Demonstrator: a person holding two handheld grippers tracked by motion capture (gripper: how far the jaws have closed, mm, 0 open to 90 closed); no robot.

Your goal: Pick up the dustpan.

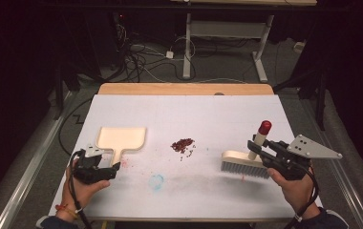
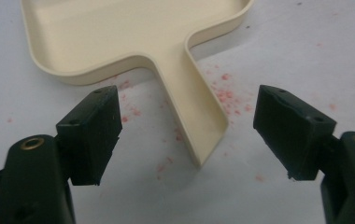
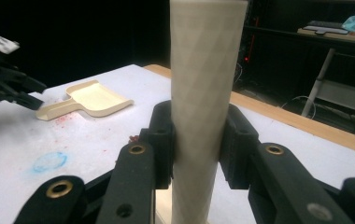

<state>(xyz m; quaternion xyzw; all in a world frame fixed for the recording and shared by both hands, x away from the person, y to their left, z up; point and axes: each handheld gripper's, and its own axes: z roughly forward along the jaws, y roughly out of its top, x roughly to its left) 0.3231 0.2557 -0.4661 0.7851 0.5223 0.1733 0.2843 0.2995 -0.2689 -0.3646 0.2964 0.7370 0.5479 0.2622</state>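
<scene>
L gripper [image 2: 187,135]: open, jaws astride dustpan handle [image 2: 194,107] – centre, then close
R gripper [image 3: 196,144]: clamped on brush handle [image 3: 206,93], brush right of dustpan – keep firm

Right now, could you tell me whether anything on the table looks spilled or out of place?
Yes: a small heap of dark red crumbs lies loose mid-table between dustpan and brush, with faint red specks and a blue smudge staining the surface nearby.

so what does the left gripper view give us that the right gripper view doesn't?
Left gripper view alone: the left gripper with jaws open on either side of the dustpan handle, not touching it, and pink specks around it. Right gripper view alone: the right gripper shut on the brush handle, a blue smudge, the table's far wooden edge. Both: the cream dustpan on the white table.
</scene>
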